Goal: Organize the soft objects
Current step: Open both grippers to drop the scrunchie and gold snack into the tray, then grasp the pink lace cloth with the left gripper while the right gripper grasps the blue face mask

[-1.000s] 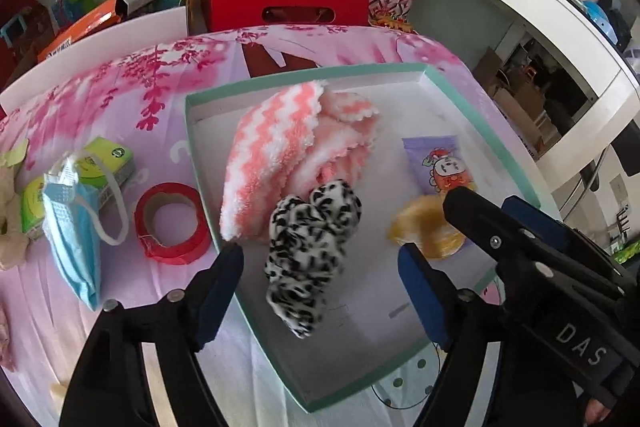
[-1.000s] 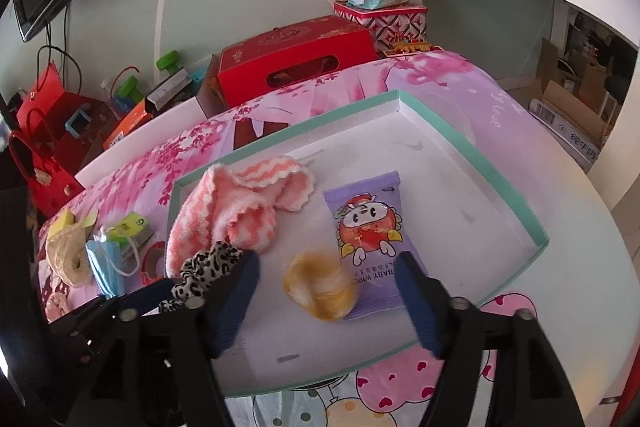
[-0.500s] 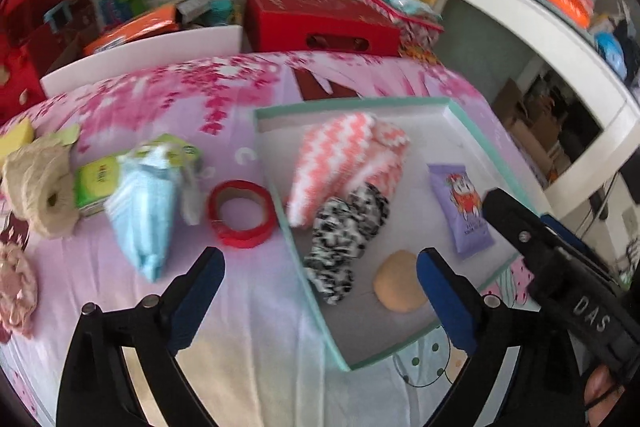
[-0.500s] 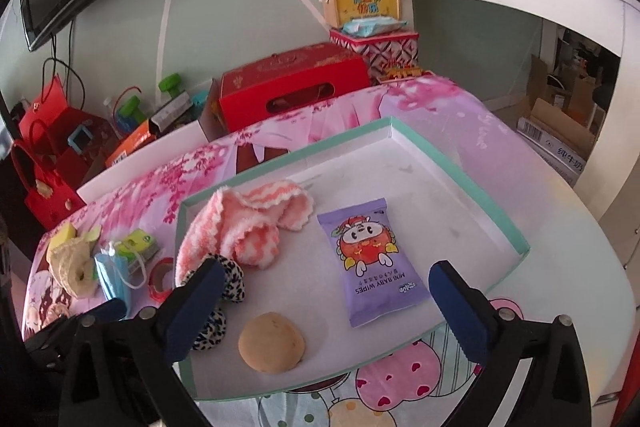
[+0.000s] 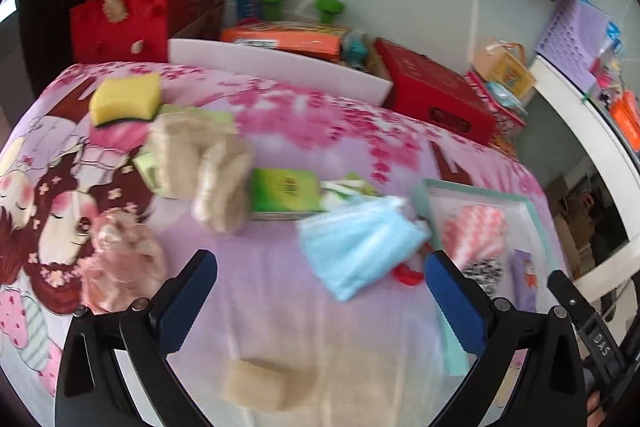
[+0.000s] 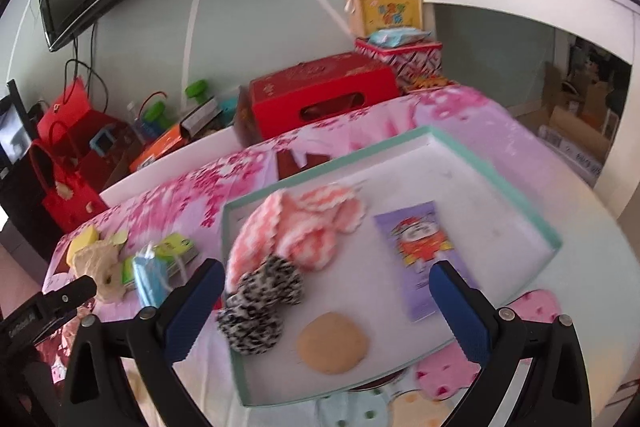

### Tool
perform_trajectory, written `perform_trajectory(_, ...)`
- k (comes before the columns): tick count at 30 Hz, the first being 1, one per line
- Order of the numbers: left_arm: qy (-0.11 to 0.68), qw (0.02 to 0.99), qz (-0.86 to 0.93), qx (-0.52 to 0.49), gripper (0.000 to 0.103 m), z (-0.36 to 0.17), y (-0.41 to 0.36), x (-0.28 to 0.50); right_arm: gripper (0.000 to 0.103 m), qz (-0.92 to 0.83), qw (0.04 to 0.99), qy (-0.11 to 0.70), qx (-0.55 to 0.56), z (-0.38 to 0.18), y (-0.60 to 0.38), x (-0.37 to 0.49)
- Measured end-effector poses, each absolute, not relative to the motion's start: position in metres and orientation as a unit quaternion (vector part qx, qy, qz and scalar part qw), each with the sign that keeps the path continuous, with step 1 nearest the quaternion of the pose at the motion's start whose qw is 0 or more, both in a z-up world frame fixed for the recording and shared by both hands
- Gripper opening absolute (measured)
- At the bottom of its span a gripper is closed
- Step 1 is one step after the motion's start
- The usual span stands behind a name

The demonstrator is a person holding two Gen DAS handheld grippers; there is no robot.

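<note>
While both grippers hang empty, the loose soft things lie nearer the left gripper [image 5: 320,291].
Its jaws have just spread wide with nothing between them; the blue mask [image 5: 360,247] lies just ahead, long axis slanting near-left to far-right, left of the tray [image 5: 536,211]. The right gripper [image 6: 324,299], equally agape, hovers over the tray.

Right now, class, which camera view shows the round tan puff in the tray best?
The right wrist view: the round tan puff lies whole and unobstructed on the tray floor, near its front edge. The left wrist view catches only the tray's far corner; the puff isn't visible there.
</note>
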State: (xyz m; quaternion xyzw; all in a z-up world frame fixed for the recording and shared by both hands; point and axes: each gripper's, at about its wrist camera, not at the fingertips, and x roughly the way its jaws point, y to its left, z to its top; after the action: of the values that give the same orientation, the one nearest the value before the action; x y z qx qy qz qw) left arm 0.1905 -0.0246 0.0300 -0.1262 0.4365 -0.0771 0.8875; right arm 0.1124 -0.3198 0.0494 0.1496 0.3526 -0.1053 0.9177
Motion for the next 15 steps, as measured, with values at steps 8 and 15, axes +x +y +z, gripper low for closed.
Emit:
perform_trajectory(8,0.44,0.885,-0.047,-0.145,0.103,0.028,0.02,0.201,0.103,-0.067,0.917,0.365,0.144,0.044,-0.282,0.126)
perform_trajectory(15,0.454,0.879,-0.015,-0.144,0.103,0.026,0.048,0.204,0.103,-0.027,0.917,0.383,0.108,0.045,-0.236,0.139)
